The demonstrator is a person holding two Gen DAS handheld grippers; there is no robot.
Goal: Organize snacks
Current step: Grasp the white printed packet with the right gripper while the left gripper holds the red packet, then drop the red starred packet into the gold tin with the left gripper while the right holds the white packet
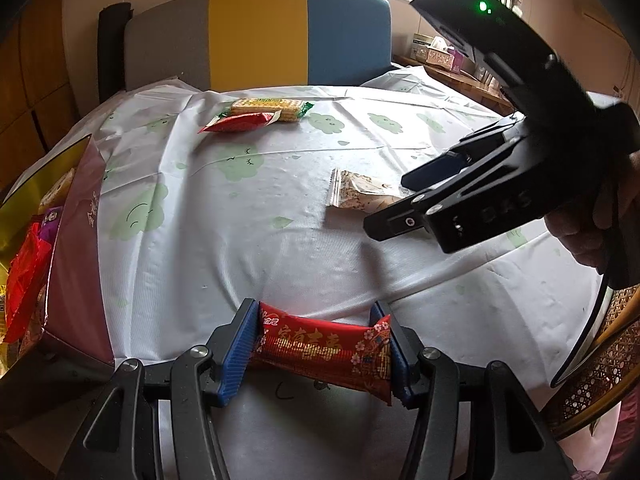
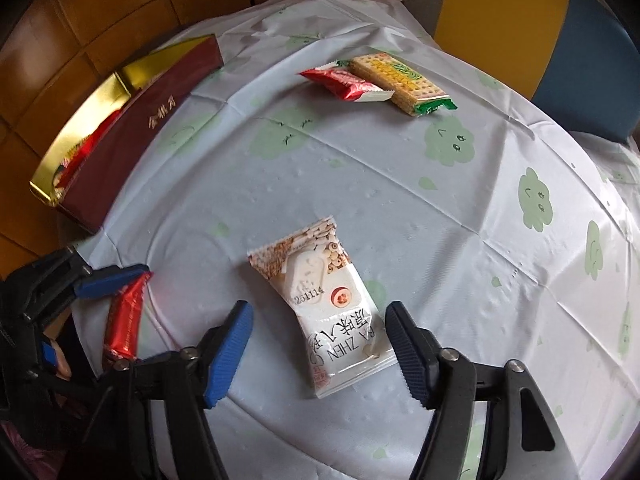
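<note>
My left gripper (image 1: 320, 344) is shut on a red snack packet with gold print (image 1: 324, 346), held across its width just above the tablecloth; the same packet (image 2: 126, 316) shows at the left of the right wrist view. My right gripper (image 2: 320, 348) stands open, pointing steeply down over a white biscuit packet (image 2: 328, 304) that lies flat between its fingers. The left blue pad is clear of the packet; the right one is at its edge. In the left wrist view the right gripper (image 1: 386, 204) hangs over that white packet (image 1: 360, 194).
A maroon and gold box (image 1: 76, 240) holding several snacks stands open at the table's left edge. A small red packet (image 2: 344, 82) and a green-ended cracker pack (image 2: 404, 80) lie together at the far side. A grey, yellow and blue chair back (image 1: 256, 36) stands behind; a wicker chair (image 1: 600, 360) is at right.
</note>
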